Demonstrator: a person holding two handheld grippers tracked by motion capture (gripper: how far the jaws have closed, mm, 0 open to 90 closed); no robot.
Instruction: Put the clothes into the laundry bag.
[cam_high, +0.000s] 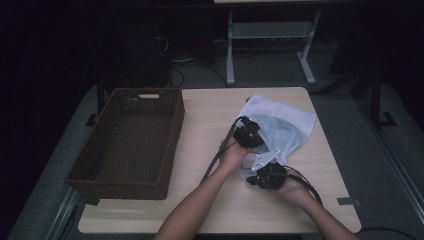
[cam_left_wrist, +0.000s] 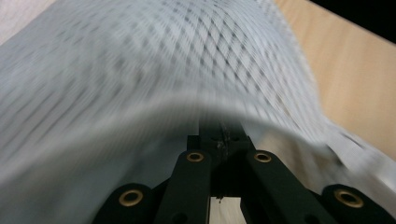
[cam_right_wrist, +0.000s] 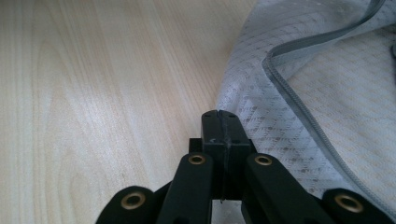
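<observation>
A white mesh bag (cam_high: 286, 120) lies on the right half of the wooden table (cam_high: 210, 112). My left gripper (cam_high: 248, 134) is at the bag's near-left side, shut on the bag's hem. In the left gripper view, the blurred mesh bag (cam_left_wrist: 163, 60) rises and drapes over the shut left gripper (cam_left_wrist: 219, 133). My right gripper (cam_high: 267, 175) sits at the bag's near corner. In the right gripper view, the right gripper (cam_right_wrist: 218, 116) is shut, pinching the edge of the mesh bag (cam_right_wrist: 336, 93). A grey zip (cam_right_wrist: 299, 109) runs beside it.
A dark brown wicker basket (cam_high: 120, 187) stands empty on the table's left half. Bare wood (cam_right_wrist: 93, 93) lies between basket and bag. Both forearms come in from the bottom edge. Table legs and cables stand on the dark floor beyond the table.
</observation>
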